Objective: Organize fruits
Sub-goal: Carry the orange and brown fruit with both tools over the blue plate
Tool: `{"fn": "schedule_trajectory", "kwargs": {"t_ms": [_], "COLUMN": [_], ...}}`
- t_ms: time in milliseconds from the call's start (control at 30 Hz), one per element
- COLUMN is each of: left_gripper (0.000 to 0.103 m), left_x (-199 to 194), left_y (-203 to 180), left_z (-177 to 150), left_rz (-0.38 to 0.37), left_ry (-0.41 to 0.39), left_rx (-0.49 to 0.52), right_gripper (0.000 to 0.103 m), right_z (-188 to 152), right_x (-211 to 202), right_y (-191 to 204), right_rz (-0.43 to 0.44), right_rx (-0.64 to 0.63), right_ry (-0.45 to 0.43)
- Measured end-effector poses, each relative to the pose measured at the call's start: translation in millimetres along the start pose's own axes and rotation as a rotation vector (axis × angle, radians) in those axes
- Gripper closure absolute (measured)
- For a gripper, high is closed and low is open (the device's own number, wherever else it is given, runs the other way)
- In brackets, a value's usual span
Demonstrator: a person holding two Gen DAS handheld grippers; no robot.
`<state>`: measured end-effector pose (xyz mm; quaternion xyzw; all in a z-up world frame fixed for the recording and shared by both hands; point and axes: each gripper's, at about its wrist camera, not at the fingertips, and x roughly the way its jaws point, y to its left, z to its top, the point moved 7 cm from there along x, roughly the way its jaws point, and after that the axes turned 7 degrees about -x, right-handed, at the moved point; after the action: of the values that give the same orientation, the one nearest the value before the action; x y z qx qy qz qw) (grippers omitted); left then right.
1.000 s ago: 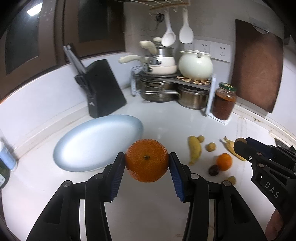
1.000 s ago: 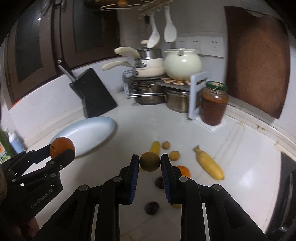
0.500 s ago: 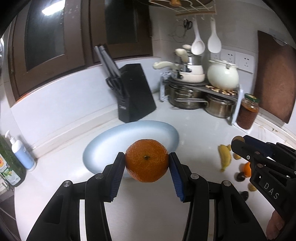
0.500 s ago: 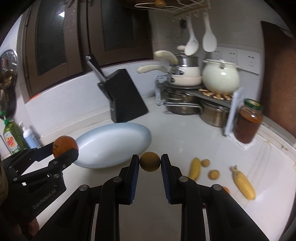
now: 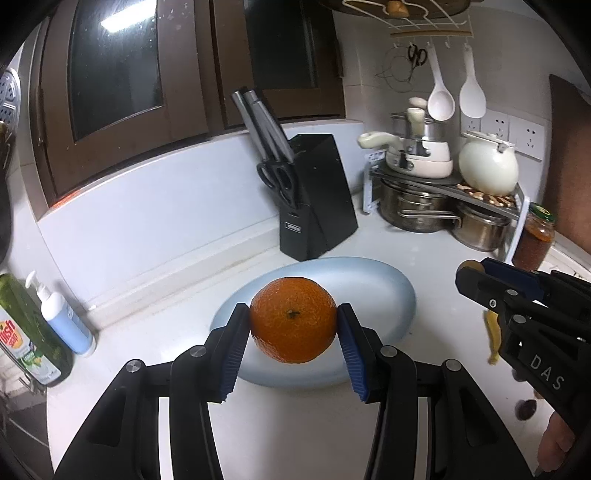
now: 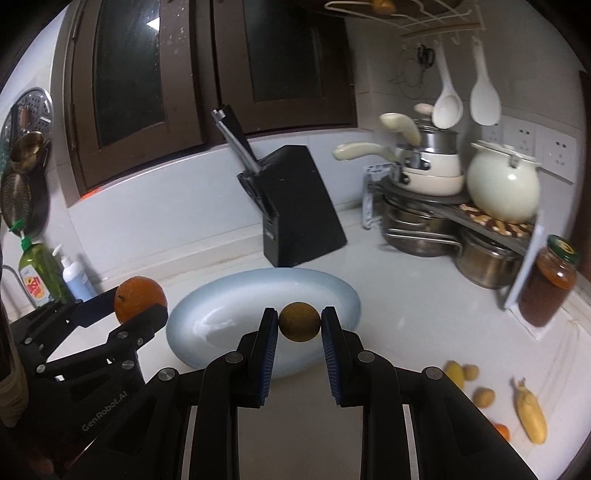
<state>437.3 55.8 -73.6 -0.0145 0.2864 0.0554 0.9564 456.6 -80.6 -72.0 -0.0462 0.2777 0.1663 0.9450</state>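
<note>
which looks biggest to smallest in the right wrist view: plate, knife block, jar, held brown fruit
1. plate
2. knife block
3. jar
4. brown fruit, smallest even though nearest the camera

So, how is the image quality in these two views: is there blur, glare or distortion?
Left wrist view: the orange is sharp, a lamp glares in the dark window, and the counter edge bends from the fisheye. Right wrist view: softer overall, the pan handles look smeared, the plate has a pale sheen, and the small brown fruit stays fairly clear.
</note>
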Motion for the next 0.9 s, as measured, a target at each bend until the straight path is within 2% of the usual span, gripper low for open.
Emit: {"fn": "schedule_trajectory", "kwargs": {"t_ms": [467, 900], "left_gripper": [0.055, 0.055], "left_x": [60, 127], "left_y": [22, 23], "left_z": [24, 28], "left_rz": [0.009, -0.005], "left_ry": [0.044, 0.127], "left_rx": [0.020, 0.025], "right_gripper": [0.077, 0.077], "right_z": [31, 35], "right_x": [75, 146], "right_y": [5, 0], "right_rz": [0.044, 0.058], "right_rx": [-0.018, -0.029], "right_ry": [0.060, 0.156]}}
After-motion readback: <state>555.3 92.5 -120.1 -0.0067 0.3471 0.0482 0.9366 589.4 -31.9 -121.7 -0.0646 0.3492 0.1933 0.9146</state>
